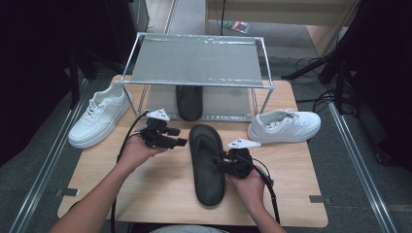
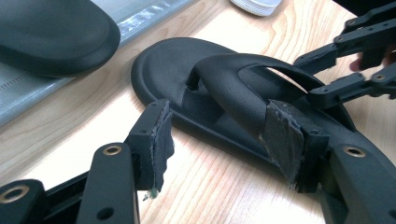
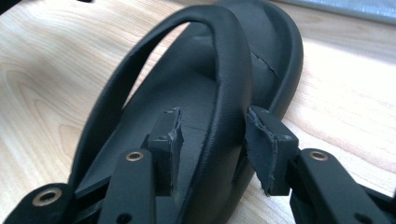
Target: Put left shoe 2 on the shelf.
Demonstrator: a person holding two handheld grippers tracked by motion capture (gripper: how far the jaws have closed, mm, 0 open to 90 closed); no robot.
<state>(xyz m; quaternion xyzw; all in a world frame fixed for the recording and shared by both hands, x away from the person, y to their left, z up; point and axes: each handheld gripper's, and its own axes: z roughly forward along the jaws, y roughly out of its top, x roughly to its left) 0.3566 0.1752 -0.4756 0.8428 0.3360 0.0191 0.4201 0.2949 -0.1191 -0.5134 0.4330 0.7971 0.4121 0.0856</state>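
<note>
The left gripper (image 1: 180,137) stands open just left of the flip-flop (image 1: 208,165), its pads (image 2: 159,140) apart and pressing on nothing; in the left gripper view the sandal's edge lies between and beyond them. The right gripper (image 1: 219,160) is open too, its jaws straddling the strap (image 3: 229,93) on the sandal's right side without squeezing it, a gap showing at each pad.

The flip-flop lies sole-down on the table (image 1: 291,194), near the middle and towards the person's edge. Its long axis runs from the near edge away to the rack (image 1: 197,60), toe end towards the rack, heel nearest the person.

Right ahead of the toe, on the rack's lower shelf, sits a second flip-flop (image 1: 189,102), roughly in line with the first. The rack's upper shelf spans above it. A white sneaker (image 1: 98,116) lies on the table at far left, beside the rack's leg, toe towards the person. Another sneaker (image 1: 284,126) lies right of the rack, well apart from the right gripper, its length across the table.
</note>
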